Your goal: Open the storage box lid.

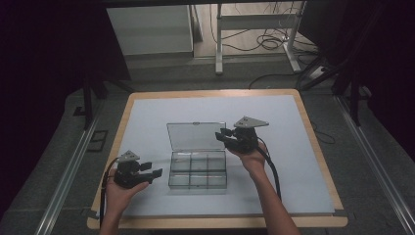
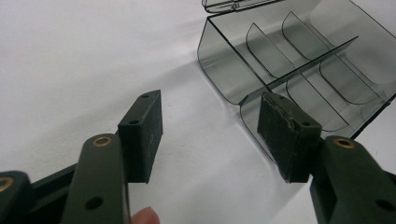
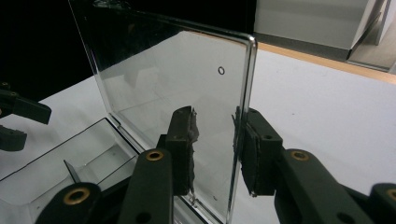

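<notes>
While the right tongs [image 3: 212,149] straddle the upright lid [image 3: 187,84] unclenched, left tongs [image 2: 210,135] wait released; next, clench and swing lid shut.

A wood-edged table [image 1: 313,147] carried a white mat [image 1: 147,122]; a clear compartment box [image 1: 198,174] stood open on it.

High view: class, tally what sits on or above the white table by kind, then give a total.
Hand-held grippers: 2, left hand-held gripper and right hand-held gripper
Clear compartment boxes: 1, clear box with lid raised
Compartments in it: 6
Total things: 3
</notes>
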`<state>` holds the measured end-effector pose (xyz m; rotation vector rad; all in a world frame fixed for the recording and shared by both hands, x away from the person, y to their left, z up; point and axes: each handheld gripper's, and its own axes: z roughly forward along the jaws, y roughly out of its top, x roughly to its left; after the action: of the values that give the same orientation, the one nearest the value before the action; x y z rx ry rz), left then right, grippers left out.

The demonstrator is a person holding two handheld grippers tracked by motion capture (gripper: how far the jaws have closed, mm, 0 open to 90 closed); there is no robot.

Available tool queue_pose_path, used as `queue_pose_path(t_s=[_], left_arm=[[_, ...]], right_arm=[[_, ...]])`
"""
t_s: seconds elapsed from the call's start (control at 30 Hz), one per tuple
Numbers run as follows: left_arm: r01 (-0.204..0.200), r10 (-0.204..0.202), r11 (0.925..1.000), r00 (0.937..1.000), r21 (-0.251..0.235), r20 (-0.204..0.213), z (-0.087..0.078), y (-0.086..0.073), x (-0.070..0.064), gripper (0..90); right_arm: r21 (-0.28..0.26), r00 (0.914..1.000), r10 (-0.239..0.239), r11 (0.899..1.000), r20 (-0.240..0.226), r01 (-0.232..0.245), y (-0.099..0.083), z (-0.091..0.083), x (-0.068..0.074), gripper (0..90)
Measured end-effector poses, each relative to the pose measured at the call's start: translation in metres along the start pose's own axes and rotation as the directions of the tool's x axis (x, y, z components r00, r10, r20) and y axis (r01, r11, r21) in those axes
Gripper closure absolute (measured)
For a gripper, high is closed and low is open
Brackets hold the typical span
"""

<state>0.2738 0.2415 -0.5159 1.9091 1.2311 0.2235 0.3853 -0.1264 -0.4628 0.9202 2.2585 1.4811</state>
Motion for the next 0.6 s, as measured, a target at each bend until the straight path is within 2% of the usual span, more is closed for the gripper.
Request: queue_pose_path(t_s=[0.6], left_arm=[[0.005, -0.005, 1.0000, 1.0000, 0.005, -0.004, 0.002, -0.001, 0.002, 40.9]], right_arm=[[0.000, 0.9993, 0.025, 1.000, 0.029, -0.025, -0.003, 0.007, -0.012, 70.3]])
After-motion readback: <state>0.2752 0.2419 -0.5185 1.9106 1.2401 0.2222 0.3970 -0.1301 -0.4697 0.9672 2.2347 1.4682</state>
